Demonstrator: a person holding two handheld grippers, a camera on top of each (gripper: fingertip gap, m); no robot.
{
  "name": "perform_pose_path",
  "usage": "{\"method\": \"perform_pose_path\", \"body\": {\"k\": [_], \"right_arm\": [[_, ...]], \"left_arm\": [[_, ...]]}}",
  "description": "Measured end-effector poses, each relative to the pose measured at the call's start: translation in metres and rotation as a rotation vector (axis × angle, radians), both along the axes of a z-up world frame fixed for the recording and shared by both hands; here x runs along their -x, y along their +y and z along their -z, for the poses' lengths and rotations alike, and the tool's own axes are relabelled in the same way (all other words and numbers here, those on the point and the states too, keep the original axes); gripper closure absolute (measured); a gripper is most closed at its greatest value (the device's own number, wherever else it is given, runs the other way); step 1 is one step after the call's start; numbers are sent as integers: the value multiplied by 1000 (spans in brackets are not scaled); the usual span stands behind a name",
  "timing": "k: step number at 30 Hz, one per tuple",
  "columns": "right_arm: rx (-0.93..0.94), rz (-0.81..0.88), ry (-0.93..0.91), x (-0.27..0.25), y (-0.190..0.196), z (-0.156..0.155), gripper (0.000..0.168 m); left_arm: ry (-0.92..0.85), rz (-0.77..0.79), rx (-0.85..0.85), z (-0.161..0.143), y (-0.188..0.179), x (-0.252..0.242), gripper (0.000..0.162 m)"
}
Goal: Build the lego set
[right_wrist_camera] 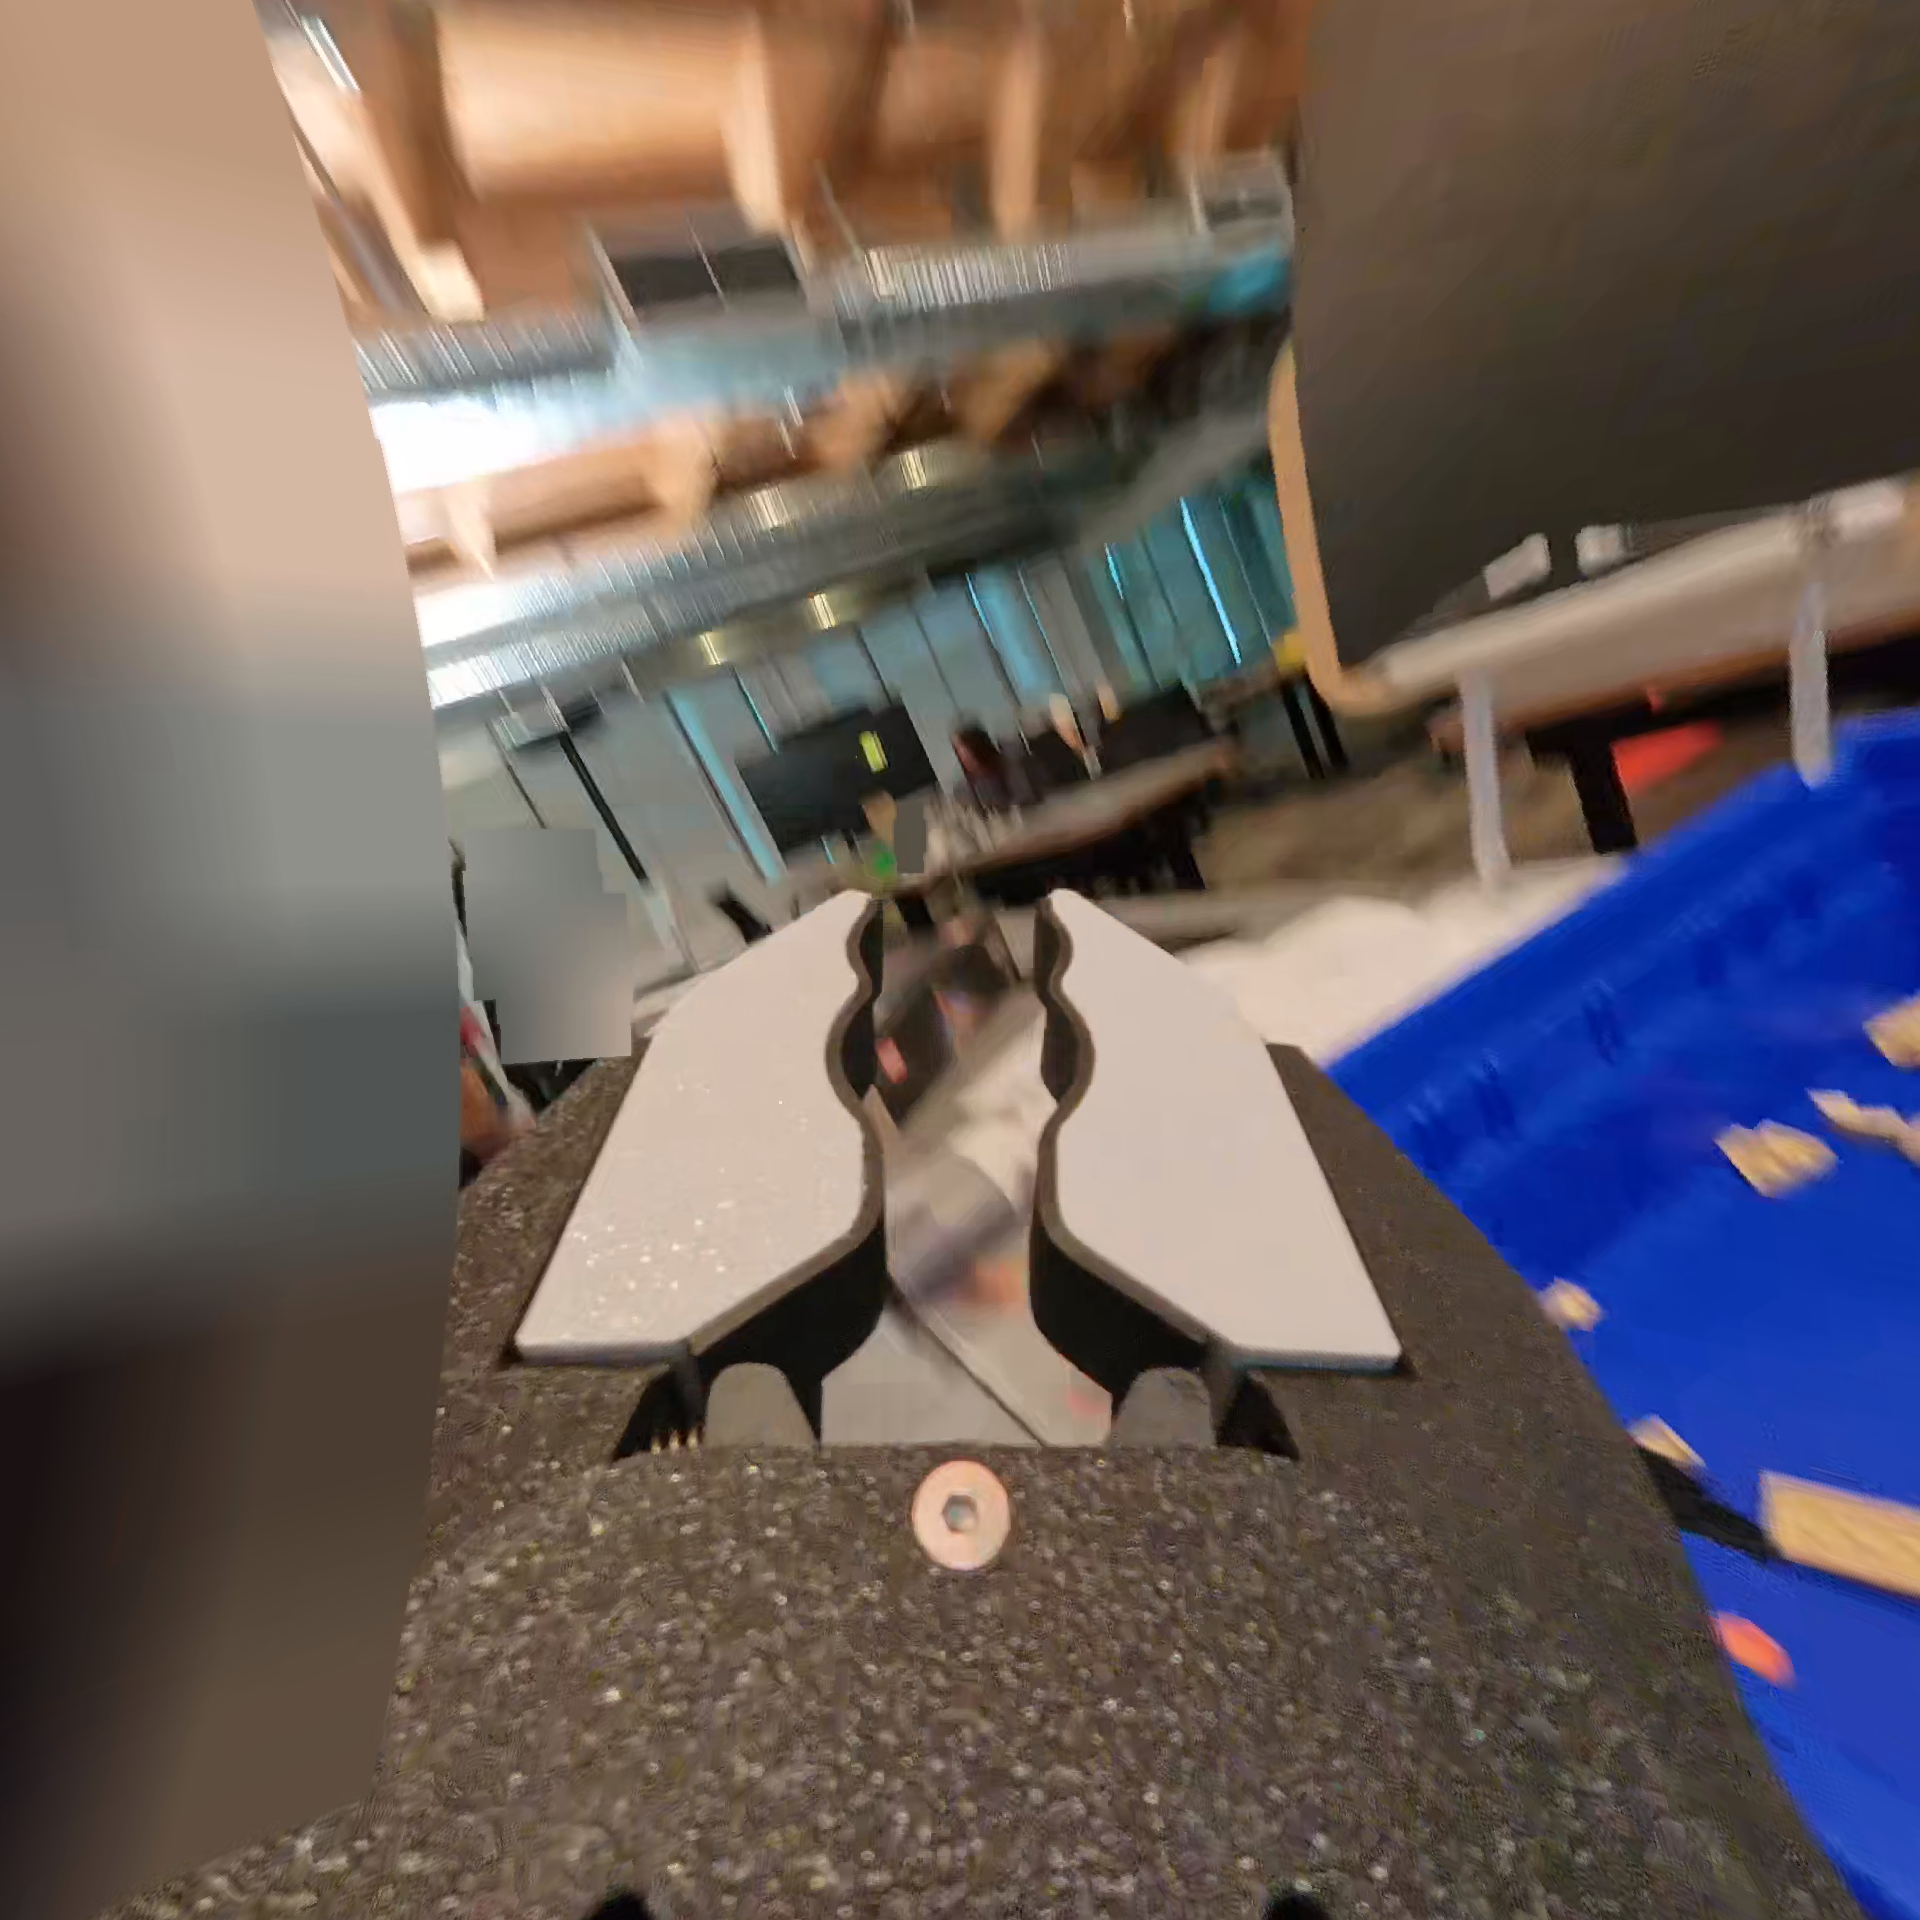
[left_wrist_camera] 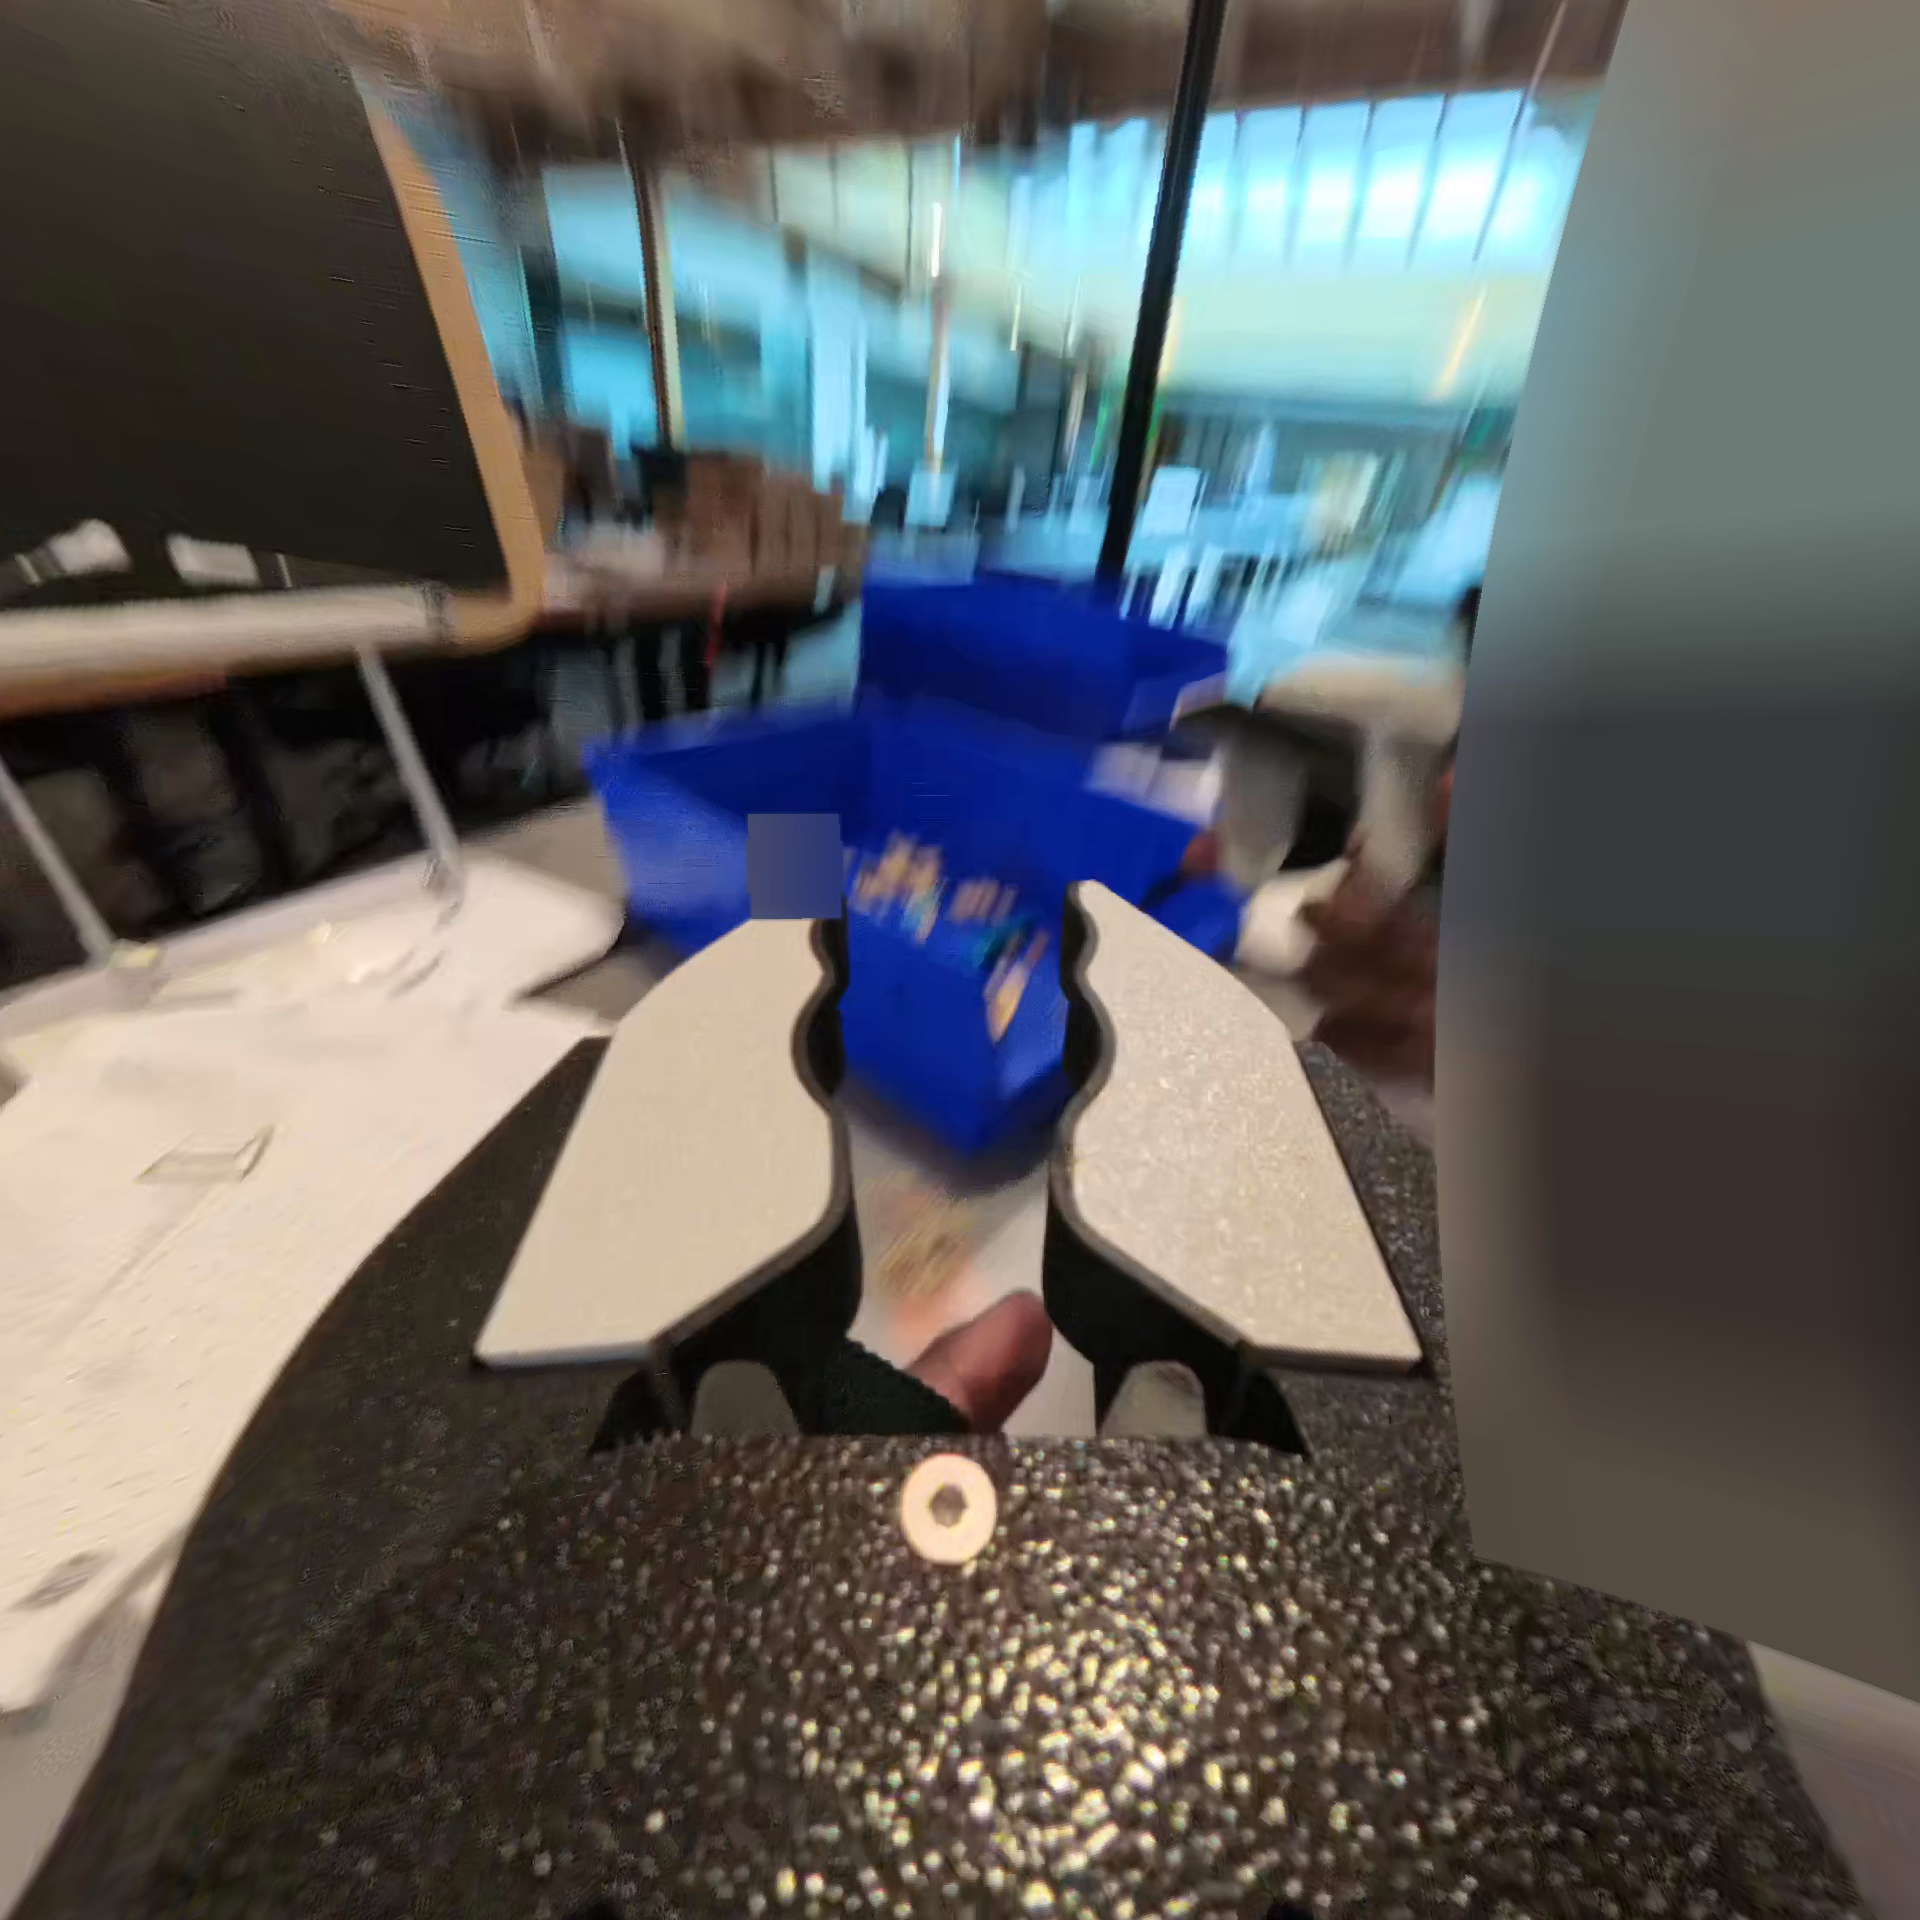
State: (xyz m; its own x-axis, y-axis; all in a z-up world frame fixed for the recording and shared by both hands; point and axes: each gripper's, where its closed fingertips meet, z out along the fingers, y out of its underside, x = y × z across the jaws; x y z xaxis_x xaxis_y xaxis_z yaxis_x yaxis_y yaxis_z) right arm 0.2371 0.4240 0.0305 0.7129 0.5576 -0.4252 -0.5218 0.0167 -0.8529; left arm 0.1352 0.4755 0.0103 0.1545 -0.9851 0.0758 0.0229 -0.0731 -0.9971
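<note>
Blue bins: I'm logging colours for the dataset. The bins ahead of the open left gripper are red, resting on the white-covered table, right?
Not red. The left wrist view shows the bins are blue; the rest holds: left gripper open, white-covered table.

From my left gripper (left_wrist_camera: pixel 951 940), two bins (left_wrist_camera: pixel 727 821) stand ahead on the bench (left_wrist_camera: pixel 208 1195), the farther one (left_wrist_camera: pixel 1039 644) behind and to the right of the nearer. Loose pieces (left_wrist_camera: pixel 935 904) lie inside the nearer bin. A railing (left_wrist_camera: pixel 218 623) runs behind the bench at left, a pole (left_wrist_camera: pixel 1153 343) rises behind the bins. From my right gripper (right_wrist_camera: pixel 956 914), a bin (right_wrist_camera: pixel 1621 1039) holding scattered pieces (right_wrist_camera: pixel 1766 1158) lies to the right.
</note>
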Motion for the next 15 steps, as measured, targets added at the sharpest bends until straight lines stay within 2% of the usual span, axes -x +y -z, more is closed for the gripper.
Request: {"method": "perform_pose_path", "body": {"k": [3, 5, 8, 10, 15], "right_arm": [[159, -11, -231, -2, 19, 54, 139], [172, 15, -354, -9, 18, 73, 142], [158, 56, -497, -19, 10, 89, 147], [163, 42, -526, -19, 5, 96, 148], [189, -52, -591, 0, 1, 111, 151]], "left_arm": [[439, -6, -196, 87, 20, -38, 130], [614, 67, -300, 123, 10, -50, 132], [700, 112, -378, 141, -11, -58, 122], [717, 132, -423, 139, -21, -58, 121], [807, 148, -383, 149, -27, -58, 123]]}}
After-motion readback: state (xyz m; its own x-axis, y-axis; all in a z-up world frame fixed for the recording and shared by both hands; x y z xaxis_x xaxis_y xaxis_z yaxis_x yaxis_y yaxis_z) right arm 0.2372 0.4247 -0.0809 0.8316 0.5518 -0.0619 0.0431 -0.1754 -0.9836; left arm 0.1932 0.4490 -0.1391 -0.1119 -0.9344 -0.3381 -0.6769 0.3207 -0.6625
